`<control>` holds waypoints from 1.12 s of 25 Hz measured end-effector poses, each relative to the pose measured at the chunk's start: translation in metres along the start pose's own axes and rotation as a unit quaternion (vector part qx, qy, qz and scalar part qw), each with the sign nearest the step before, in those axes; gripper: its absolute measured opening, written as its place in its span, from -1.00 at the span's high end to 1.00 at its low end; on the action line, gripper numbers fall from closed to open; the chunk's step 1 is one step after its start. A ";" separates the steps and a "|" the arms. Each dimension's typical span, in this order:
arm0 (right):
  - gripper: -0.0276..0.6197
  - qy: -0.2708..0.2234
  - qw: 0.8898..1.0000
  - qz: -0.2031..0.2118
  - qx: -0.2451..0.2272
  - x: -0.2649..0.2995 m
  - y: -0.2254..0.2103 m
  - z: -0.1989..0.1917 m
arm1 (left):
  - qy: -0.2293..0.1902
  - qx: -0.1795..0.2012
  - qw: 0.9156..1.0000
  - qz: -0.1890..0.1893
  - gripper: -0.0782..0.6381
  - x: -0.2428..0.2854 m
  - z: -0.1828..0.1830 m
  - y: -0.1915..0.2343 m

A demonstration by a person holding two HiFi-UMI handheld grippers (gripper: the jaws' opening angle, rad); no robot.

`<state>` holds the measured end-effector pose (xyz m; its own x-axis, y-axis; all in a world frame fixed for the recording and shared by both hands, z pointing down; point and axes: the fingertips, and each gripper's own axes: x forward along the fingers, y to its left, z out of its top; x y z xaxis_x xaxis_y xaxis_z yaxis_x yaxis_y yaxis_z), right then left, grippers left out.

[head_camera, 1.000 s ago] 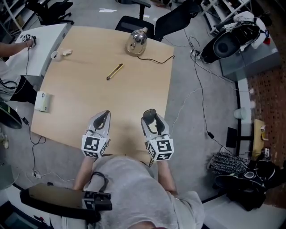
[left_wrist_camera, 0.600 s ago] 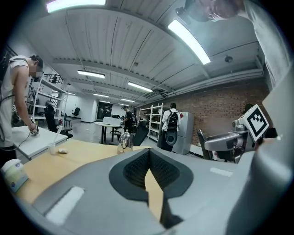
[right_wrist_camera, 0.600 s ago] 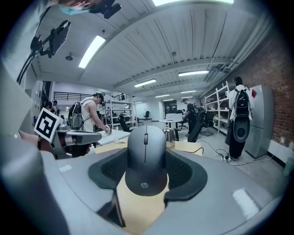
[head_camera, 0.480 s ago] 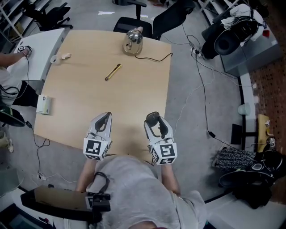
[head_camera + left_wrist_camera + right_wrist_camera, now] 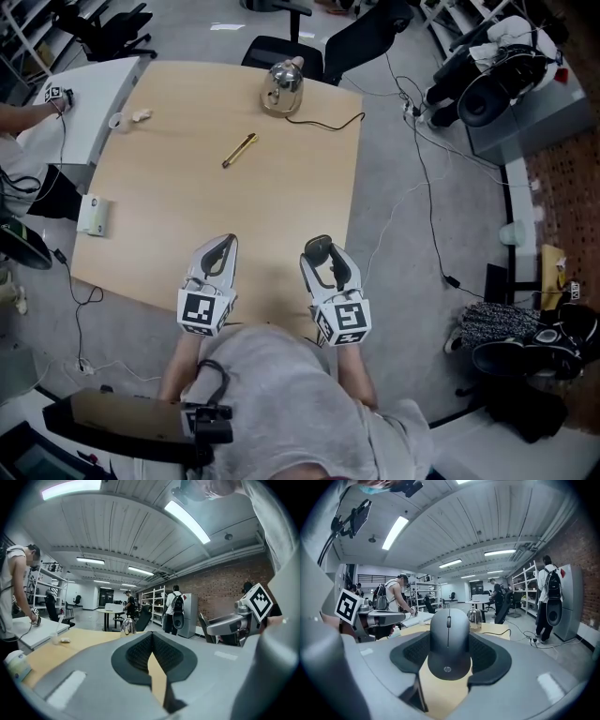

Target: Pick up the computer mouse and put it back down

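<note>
A dark grey computer mouse (image 5: 449,641) sits lengthwise between the jaws of my right gripper (image 5: 449,635), whose pads press on its two sides. It hangs above the near edge of the wooden table (image 5: 187,206). In the head view the right gripper (image 5: 322,255) shows with the dark mouse (image 5: 320,249) at its tip. My left gripper (image 5: 217,253) hovers beside it, over the table's near edge. In the left gripper view the left gripper (image 5: 151,643) has its pads meeting at the tip, with nothing in them.
A shiny metal kettle (image 5: 282,86) with a black cable (image 5: 333,122) stands at the table's far edge. A gold-coloured bar (image 5: 240,150) lies mid-table and a white box (image 5: 92,214) at the left edge. Chairs (image 5: 281,52) stand beyond, and a person works at the white desk (image 5: 89,103) on the left.
Both grippers have shifted slightly over the table's near edge. The right one's hold on the mouse is the same and the left one stays shut.
</note>
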<state>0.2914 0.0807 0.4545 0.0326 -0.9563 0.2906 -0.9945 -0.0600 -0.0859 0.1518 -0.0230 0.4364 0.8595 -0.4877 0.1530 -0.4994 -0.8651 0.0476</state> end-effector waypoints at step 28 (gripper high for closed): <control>0.10 0.000 0.991 0.129 -0.046 -0.031 0.053 -0.017 | -0.007 -0.011 0.992 0.123 0.73 -0.094 -0.022 -0.031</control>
<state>0.2358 0.1118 0.4573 -0.2247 -0.9362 0.2702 -0.9744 0.2138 -0.0697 0.0843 0.0524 0.4418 0.7131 -0.6852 0.1479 -0.6960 -0.7174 0.0320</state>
